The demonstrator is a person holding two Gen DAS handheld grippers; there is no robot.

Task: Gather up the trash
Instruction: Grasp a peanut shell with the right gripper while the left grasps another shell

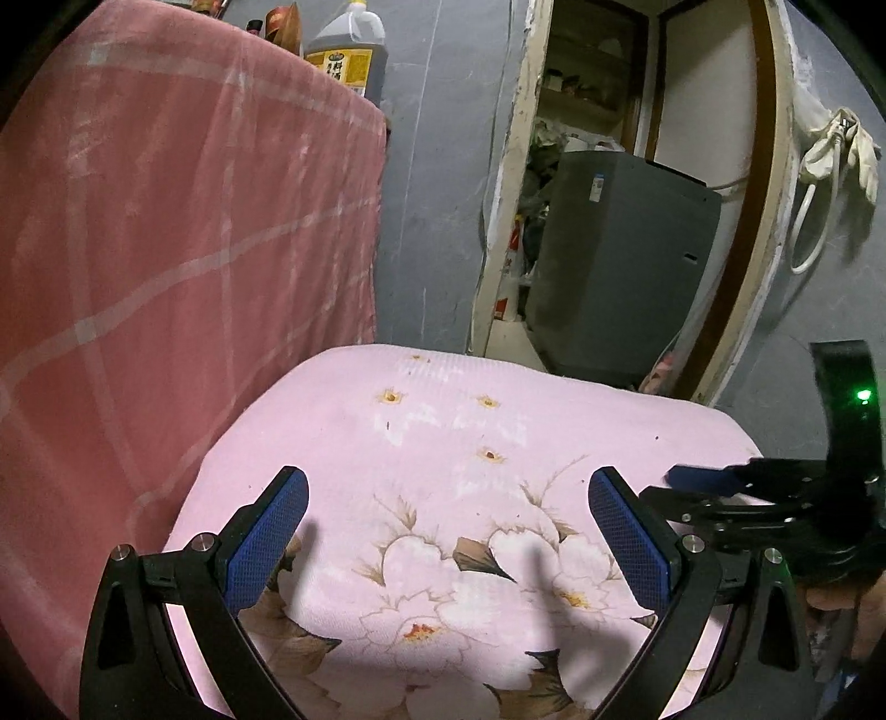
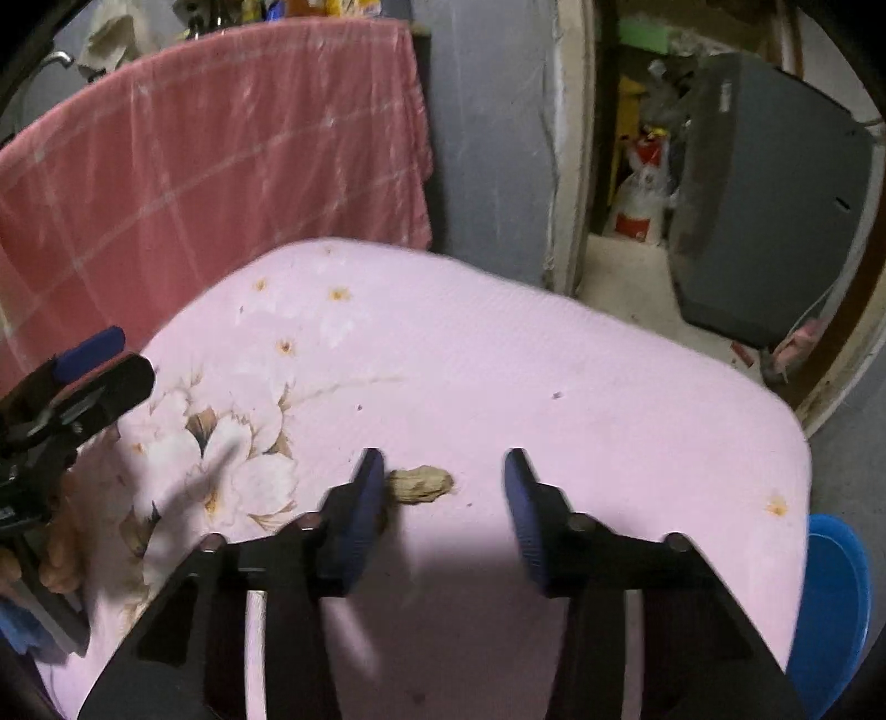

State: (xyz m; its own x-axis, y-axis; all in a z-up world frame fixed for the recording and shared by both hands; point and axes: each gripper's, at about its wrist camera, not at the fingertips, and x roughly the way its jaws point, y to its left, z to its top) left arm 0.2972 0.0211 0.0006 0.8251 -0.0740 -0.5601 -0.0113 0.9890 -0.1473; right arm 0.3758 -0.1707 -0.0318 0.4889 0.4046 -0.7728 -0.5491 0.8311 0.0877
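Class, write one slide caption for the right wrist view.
Right gripper open above a peanut shell on the pink floral cloth.

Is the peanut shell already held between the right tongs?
No. The peanut shell lies on the pink cloth beside one finger of the right tongs, not pressed.

so the cushion is pale pink with a print of big white flowers, tan-brown leaves and little orange-yellow centres dotted about. the peanut shell on it is a dull tan. the cloth hanging behind is salmon pink with thin whitish lines making a big check. both tools, the left gripper and the right gripper, are black with dark blue textured pads, plus one green light on the right one. the wall is flat grey, the appliance in the doorway darker grey. the basin is bright blue. the jug looks dark brown with a yellow label.
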